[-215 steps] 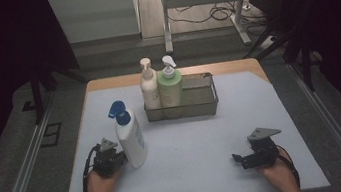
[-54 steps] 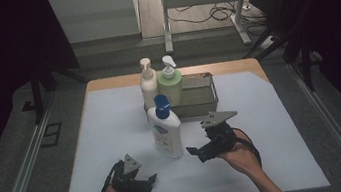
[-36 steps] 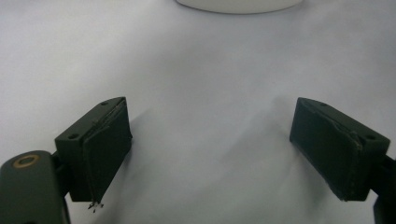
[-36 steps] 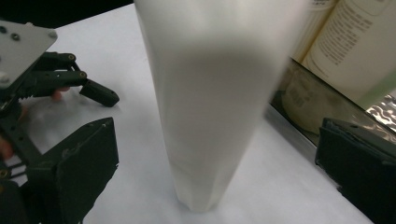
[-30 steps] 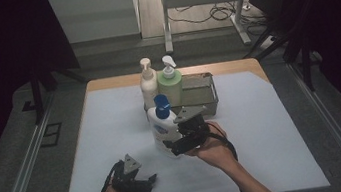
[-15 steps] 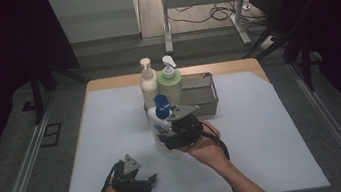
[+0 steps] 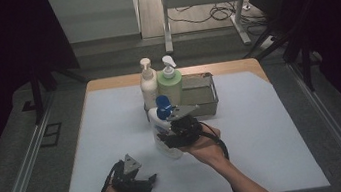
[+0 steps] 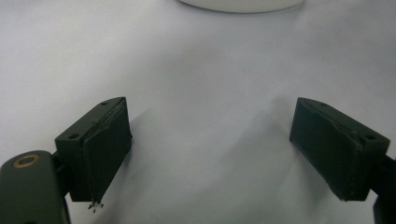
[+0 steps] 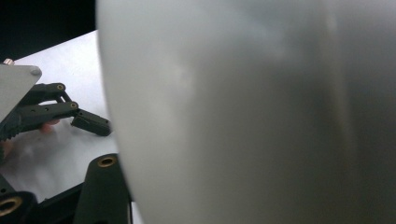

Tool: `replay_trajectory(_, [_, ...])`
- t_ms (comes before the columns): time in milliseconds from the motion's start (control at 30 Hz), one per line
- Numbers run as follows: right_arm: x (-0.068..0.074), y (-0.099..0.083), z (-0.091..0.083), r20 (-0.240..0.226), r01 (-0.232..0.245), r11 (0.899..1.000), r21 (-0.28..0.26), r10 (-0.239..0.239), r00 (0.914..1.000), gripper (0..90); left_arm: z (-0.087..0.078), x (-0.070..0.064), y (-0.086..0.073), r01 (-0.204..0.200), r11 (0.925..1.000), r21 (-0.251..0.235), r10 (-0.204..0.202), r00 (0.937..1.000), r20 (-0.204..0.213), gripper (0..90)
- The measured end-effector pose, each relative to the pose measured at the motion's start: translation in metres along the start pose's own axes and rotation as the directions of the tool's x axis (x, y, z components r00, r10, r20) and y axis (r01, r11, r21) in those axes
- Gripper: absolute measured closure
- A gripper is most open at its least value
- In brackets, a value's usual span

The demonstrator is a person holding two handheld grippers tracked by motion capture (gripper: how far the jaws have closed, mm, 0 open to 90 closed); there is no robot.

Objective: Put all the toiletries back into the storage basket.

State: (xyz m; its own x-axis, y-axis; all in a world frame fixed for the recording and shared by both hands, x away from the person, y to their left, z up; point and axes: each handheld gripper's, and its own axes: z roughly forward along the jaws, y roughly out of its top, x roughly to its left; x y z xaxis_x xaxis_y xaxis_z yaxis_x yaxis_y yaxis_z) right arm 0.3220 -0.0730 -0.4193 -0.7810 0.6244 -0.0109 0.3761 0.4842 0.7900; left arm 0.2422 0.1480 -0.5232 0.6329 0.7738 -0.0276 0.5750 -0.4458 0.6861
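A white bottle [image 7: 158, 125] with a blue pump cap [image 7: 162, 106] stands upright on the white mat, just in front of the basket. My right gripper [image 7: 170, 139] is pressed up against its right side, jaws reaching around the body. In the right gripper view the bottle [image 9: 257, 112] is so close that it hides the fingertips, so the grip is unclear. My left gripper [image 7: 148, 181] rests on the mat near the front edge, left of the bottle. It is open [image 8: 233, 158] with bare mat between the jaws, and the bottle's base [image 8: 238, 3] lies beyond them.
A wire basket [image 7: 207, 102] at the back middle holds a cream pump bottle [image 7: 148, 84] and a green pump bottle [image 7: 171, 83] at its left end. The white mat [image 7: 275, 137] covers the table. Dark floor and metal rails surround it.
My right gripper has travelled left from the right side of the table and closed in on the white bottle. The left gripper let the bottle go earlier and now lies still.
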Motion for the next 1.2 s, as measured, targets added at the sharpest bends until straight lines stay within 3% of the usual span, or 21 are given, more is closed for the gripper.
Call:
replay_trajectory(500, [-0.014,0.009,-0.025,0.011,-0.011,1.000,0.006,0.011,0.9999,40.5,0.000,0.000,0.000,0.001,1.0000,-0.001,-0.001,1.0000,0.001,12.3])
replay_trajectory(700, [-0.028,0.013,-0.038,0.034,-0.030,1.000,0.005,0.030,0.9990,40.6,0.000,0.000,0.000,0.001,1.0000,-0.001,-0.001,1.0000,0.001,12.3])
replay_trajectory(867, [-0.043,0.015,-0.047,0.018,-0.078,0.997,-0.002,0.078,0.9968,40.6,0.000,0.000,0.000,0.001,1.0000,-0.001,-0.001,1.0000,0.001,12.3])
replay_trajectory(967, [-0.048,0.015,-0.049,0.025,-0.084,0.996,-0.004,0.084,0.9962,40.7,0.000,0.000,0.000,0.002,1.0000,-0.001,-0.002,1.0000,0.001,12.3])
replay_trajectory(1200, [-0.062,0.022,-0.059,0.069,-0.097,0.995,-0.012,0.098,0.9928,40.7,0.000,0.000,0.000,0.002,1.0000,-0.001,-0.002,1.0000,0.002,12.3])
